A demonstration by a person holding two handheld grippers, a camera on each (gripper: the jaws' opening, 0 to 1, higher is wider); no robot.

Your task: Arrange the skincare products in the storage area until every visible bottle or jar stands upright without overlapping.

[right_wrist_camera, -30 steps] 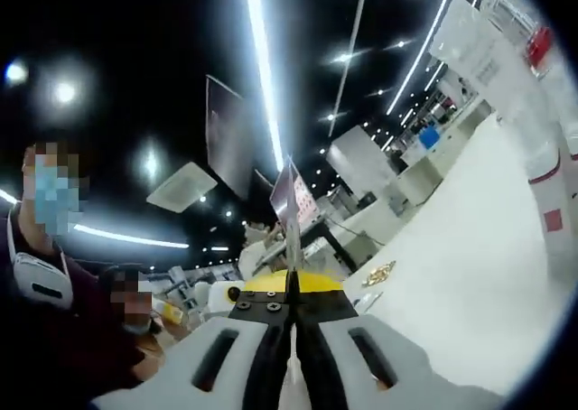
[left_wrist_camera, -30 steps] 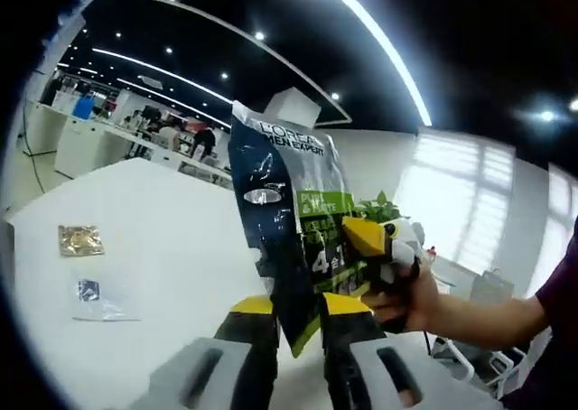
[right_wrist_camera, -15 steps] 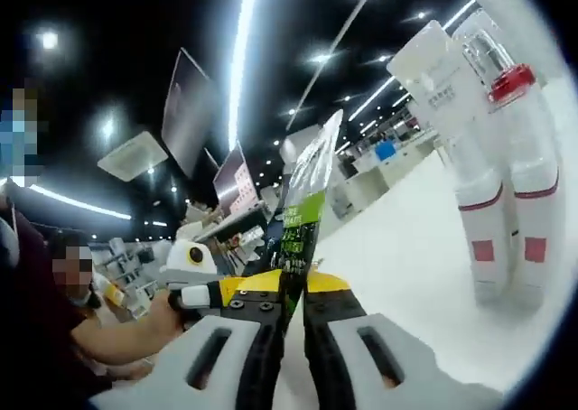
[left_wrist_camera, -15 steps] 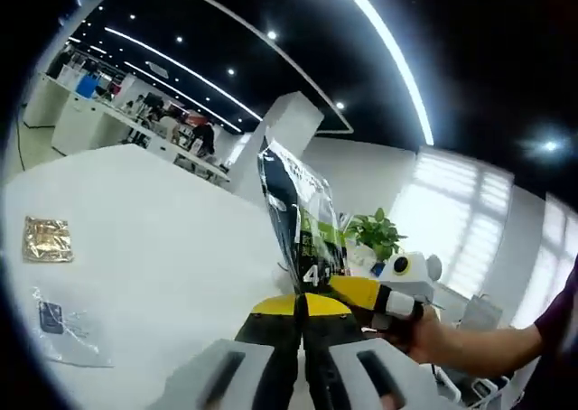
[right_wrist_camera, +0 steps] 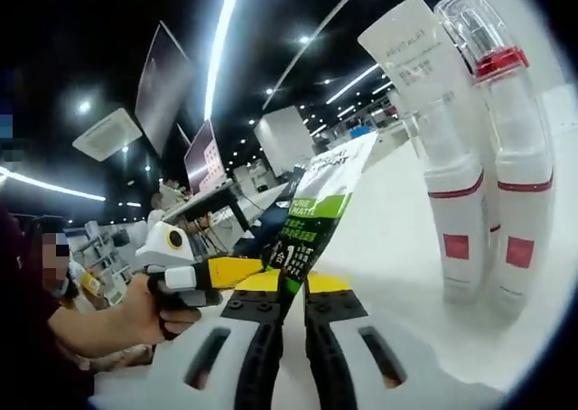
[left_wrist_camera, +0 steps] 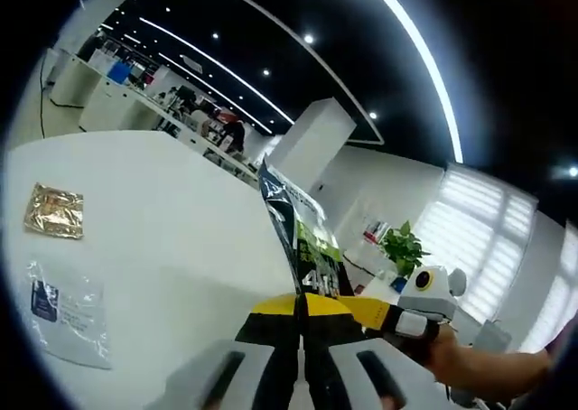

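A dark blue and green skincare pouch (left_wrist_camera: 302, 238) stands edge-on above the white table (left_wrist_camera: 163, 211), and my left gripper (left_wrist_camera: 301, 303) is shut on its bottom edge. The right gripper (left_wrist_camera: 390, 318), held by a hand, reaches the same pouch from the right. In the right gripper view the pouch (right_wrist_camera: 318, 207) rises from my right gripper (right_wrist_camera: 287, 288), which is shut on it. The left gripper (right_wrist_camera: 194, 274) grips it from the left. Two tall white bottles with red bands (right_wrist_camera: 452, 184) (right_wrist_camera: 522, 175) stand upright close together at the right.
A gold sachet (left_wrist_camera: 56, 211) and a clear packet with a blue label (left_wrist_camera: 59, 306) lie flat on the table at the left. A person's hand (right_wrist_camera: 144, 315) holds the left gripper. Office desks and ceiling lights fill the background.
Both cameras have swung. The pouch has turned from face-on to edge-on in the left gripper view. The two white bottles have come closer and larger in the right gripper view.
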